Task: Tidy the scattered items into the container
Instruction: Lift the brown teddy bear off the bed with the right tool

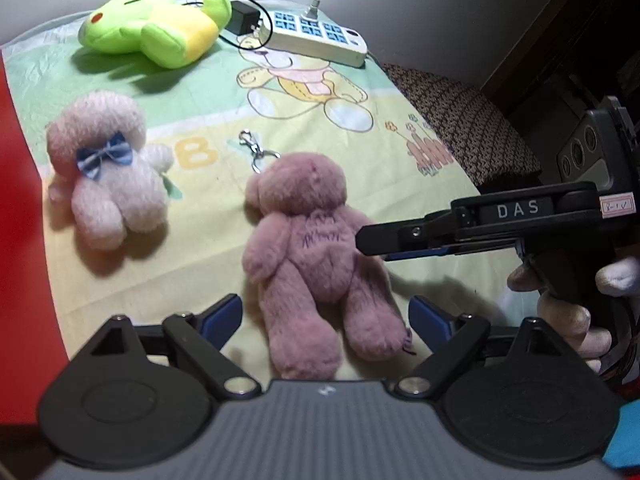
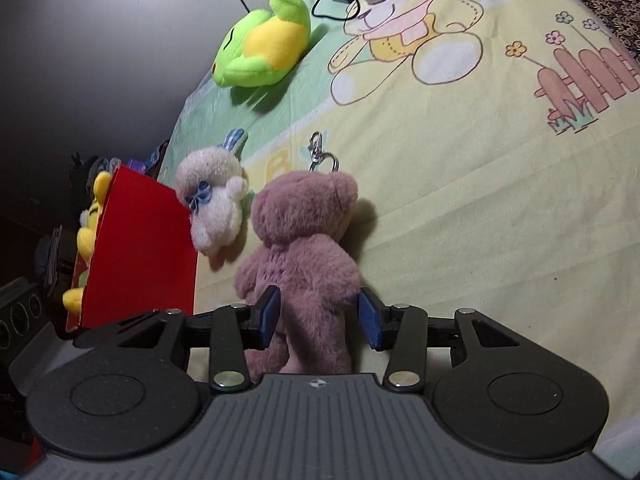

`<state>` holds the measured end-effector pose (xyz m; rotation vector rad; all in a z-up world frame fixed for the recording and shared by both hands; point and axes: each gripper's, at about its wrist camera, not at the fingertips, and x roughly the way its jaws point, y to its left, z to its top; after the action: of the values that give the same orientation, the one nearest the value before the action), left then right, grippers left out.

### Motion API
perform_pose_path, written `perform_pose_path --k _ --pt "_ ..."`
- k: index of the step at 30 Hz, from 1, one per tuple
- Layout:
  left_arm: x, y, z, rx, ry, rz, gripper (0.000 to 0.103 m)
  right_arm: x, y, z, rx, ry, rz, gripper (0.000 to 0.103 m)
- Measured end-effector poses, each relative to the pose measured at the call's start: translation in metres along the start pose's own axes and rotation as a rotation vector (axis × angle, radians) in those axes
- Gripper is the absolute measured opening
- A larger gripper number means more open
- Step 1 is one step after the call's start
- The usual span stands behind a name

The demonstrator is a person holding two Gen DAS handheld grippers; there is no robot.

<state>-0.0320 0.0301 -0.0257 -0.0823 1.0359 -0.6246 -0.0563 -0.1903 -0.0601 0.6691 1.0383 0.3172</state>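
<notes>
Straddling the mauve bear at its waist, your right gripper stands wide with pads beside the fur, ready to pinch, while your left gripper, equally wide, brackets its legs, the red container just left.

A bed sheet in pale green and yellow covers the surface, printed with a cartoon bear, a letter B and a small fence with flowers. A plain grey-white wall rises behind it at 12 o'clock. At 2 o'clock a dark patterned cushion lies along the sheet's edge, and beyond it dark wooden furniture stands in shadow. Light falls from above, casting soft shadows on the sheet.
</notes>
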Motion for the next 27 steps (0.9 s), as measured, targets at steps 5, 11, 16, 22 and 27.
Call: perform_pose_path --k 5,11,16,22,27 --pt "0.026 0.005 0.021 -0.051 0.0 -0.002 0.087 0.011 0.004 0.006 0.025 -0.045 -0.021 0.046" --pt "0.043 0.002 0.011 -0.064 0.031 0.031 0.086 0.022 0.016 -0.001 -0.047 -0.042 -0.038 0.046" --pt "0.044 0.003 0.01 -0.1 0.013 0.022 0.09 0.028 0.007 -0.001 0.001 -0.028 0.009 0.046" --pt "0.047 -0.009 0.005 -0.052 -0.014 0.049 0.098 0.031 -0.003 -0.003 0.085 -0.013 0.059 0.046" --pt "0.041 -0.002 0.005 -0.082 -0.024 0.045 0.086 0.028 0.0 -0.007 0.087 -0.008 0.061 0.045"
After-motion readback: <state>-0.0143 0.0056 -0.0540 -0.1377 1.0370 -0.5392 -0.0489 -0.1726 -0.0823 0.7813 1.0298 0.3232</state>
